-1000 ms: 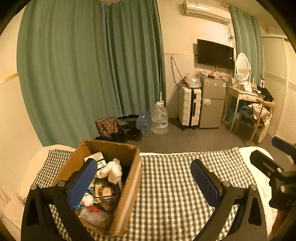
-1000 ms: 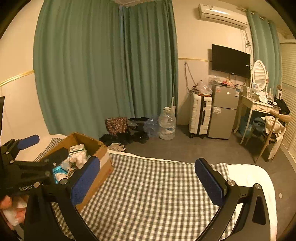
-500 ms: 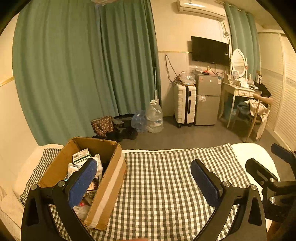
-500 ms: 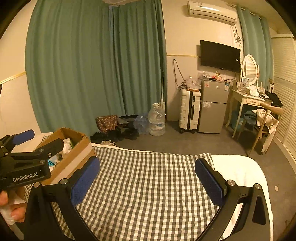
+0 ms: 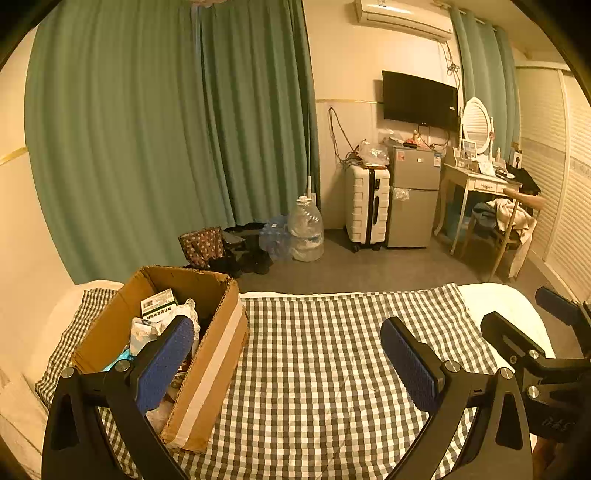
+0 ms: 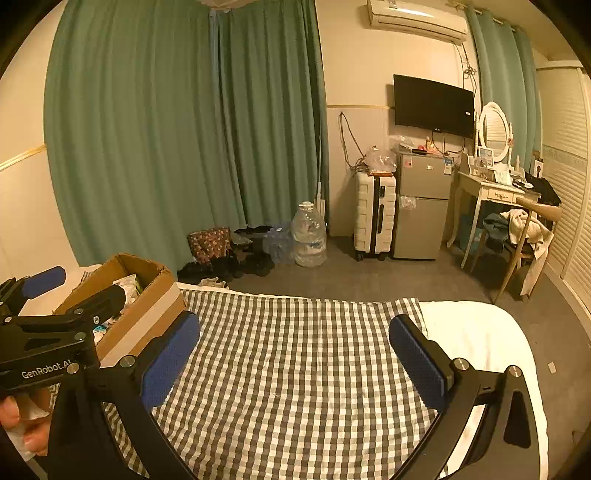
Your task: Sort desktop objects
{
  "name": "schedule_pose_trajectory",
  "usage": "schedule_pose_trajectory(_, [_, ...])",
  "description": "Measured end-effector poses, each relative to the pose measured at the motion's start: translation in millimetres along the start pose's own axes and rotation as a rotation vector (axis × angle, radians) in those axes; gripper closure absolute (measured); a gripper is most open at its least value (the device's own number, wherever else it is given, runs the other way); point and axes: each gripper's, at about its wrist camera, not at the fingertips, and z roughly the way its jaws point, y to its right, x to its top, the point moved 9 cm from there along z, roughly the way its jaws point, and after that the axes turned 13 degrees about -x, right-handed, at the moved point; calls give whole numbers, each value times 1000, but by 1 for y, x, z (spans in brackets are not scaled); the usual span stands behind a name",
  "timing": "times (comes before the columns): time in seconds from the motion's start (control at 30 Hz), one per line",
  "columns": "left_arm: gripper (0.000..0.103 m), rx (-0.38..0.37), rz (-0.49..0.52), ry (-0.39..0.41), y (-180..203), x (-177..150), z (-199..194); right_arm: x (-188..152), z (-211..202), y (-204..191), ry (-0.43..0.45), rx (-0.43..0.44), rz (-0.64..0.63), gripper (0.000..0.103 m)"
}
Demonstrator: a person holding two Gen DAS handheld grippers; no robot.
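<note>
Green curtains (image 5: 166,140) cover the far wall. The white suitcase (image 5: 367,205) serves as the landmark: it stands upright on the grey floor (image 5: 369,269), touching a small silver fridge (image 5: 413,199) to its right. Above the fridge hangs a dark television (image 5: 419,98), and higher up an air conditioner (image 5: 402,16). Left of the suitcase sits a large clear water bottle (image 5: 306,236), with dark shoes (image 5: 247,258) and a patterned bag (image 5: 203,245) further left. Right of the fridge stands a white dressing table (image 5: 476,184) bearing an oval mirror (image 5: 476,125), and a wooden chair (image 5: 513,229) draped with clothes.
</note>
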Motion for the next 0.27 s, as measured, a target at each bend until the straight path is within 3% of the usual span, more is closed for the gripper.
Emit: schedule_pose_trajectory(0.27, [0,-7,-3,-6,-1,0,0,-1,-1,-7,1,2,-12,0])
